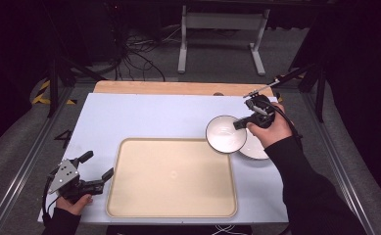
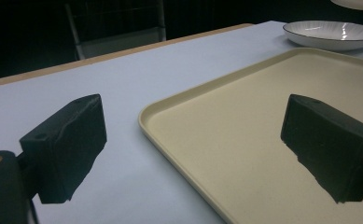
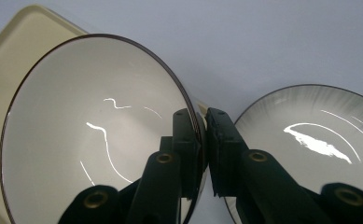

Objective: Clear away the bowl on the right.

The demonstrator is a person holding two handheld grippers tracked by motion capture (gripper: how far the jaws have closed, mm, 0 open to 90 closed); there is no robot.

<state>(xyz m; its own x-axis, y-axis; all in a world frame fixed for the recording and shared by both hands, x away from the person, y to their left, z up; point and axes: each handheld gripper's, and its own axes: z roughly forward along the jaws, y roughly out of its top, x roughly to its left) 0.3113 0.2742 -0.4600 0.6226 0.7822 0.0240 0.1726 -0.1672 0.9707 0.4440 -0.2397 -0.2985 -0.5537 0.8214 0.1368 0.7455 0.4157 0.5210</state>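
My right gripper (image 1: 240, 124) is shut on the rim of a white bowl (image 1: 225, 133) with a dark edge, held in the air above the tray's far right corner. In the right gripper view its jaws pinch the bowl's (image 3: 95, 135) wall, one inside and one outside. A white plate (image 1: 254, 147) lies on the table beneath and to the right, also seen as a plate (image 3: 310, 140) beside the jaws. A cream tray (image 1: 129, 205) lies at the front centre. My left gripper (image 1: 100, 171) rests open at the tray's left edge, nothing between its fingers (image 2: 65, 149).
A white sheet (image 1: 144, 115) covers the table, with a wooden strip (image 1: 178, 88) at its far edge. A thin rod on a stand (image 1: 276, 83) reaches in at the far right corner. The tray's (image 2: 226, 140) floor is bare.
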